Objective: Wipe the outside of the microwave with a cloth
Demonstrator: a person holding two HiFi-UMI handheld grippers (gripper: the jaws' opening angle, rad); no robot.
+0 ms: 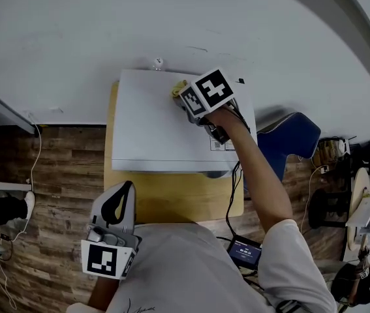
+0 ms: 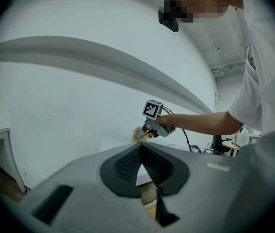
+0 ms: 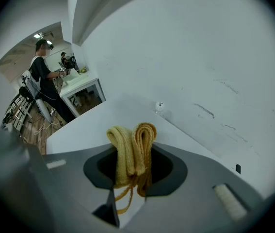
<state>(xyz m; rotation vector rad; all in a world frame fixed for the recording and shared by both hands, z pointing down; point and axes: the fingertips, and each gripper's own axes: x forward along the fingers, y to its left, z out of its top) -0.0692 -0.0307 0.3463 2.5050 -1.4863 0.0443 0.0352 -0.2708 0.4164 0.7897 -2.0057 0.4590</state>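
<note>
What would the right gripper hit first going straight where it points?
Likely the microwave top, just past the cloth it holds; beyond that, the wall. A small white object sits near that line; depth unclear.

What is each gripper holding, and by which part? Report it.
Right gripper: yellow cloth, clamped across its bunched folds, folded ends poking past the jaws. Left gripper: nothing, jaws together.

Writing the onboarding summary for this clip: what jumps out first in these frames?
First, the folded yellow cloth clamped in the right gripper, at the back of the white microwave's top, close to the wall. Next, the left gripper, shut and empty, held low by the person's body and away from the microwave.
</note>
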